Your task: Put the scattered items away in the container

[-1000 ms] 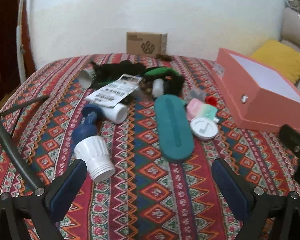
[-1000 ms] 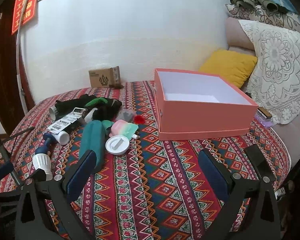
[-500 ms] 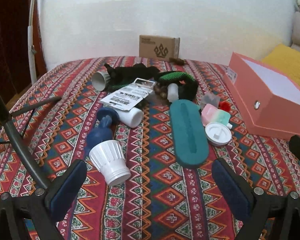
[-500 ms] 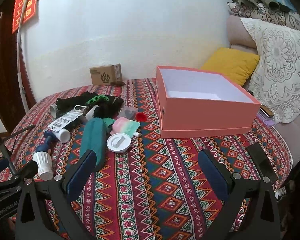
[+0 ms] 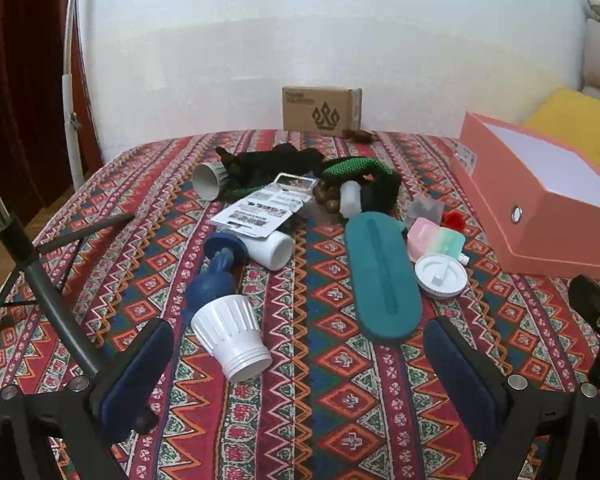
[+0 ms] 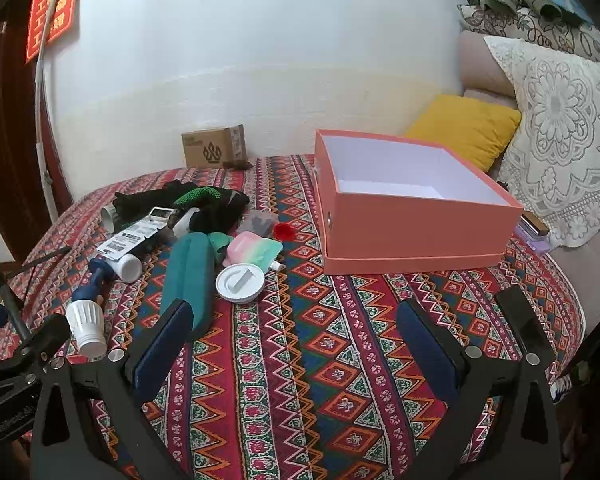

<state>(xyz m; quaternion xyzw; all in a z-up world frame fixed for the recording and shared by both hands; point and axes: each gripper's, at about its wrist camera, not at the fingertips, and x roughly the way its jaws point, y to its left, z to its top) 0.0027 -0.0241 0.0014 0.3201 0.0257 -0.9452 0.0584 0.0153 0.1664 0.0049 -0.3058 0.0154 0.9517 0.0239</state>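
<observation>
A pink open box [image 6: 412, 228] stands on the patterned cloth, empty inside; it shows at the right in the left wrist view [image 5: 540, 200]. Scattered items lie left of it: a white ribbed cap [image 5: 230, 338] on a blue handle [image 5: 214, 276], a teal oval case [image 5: 382, 276], a white round lid [image 5: 441, 271], a pastel pouch [image 5: 434, 237], a white tube [image 5: 270, 245] and black-green gloves [image 5: 356, 172]. My left gripper [image 5: 300, 364] is open and empty just short of the cap. My right gripper [image 6: 296, 340] is open and empty, low over bare cloth.
A cardboard box [image 5: 321, 109] stands at the far edge by the white wall. A black tripod leg [image 5: 44, 284] crosses the left side. A yellow cushion [image 6: 464, 128] and lace-covered sofa [image 6: 564, 136] lie right of the table. A small red object [image 6: 284, 231] lies near the box.
My left gripper has swung leftward and pulled back a little, so the items shifted right in its view. My right gripper has edged forward slightly. Nothing on the cloth has moved.
</observation>
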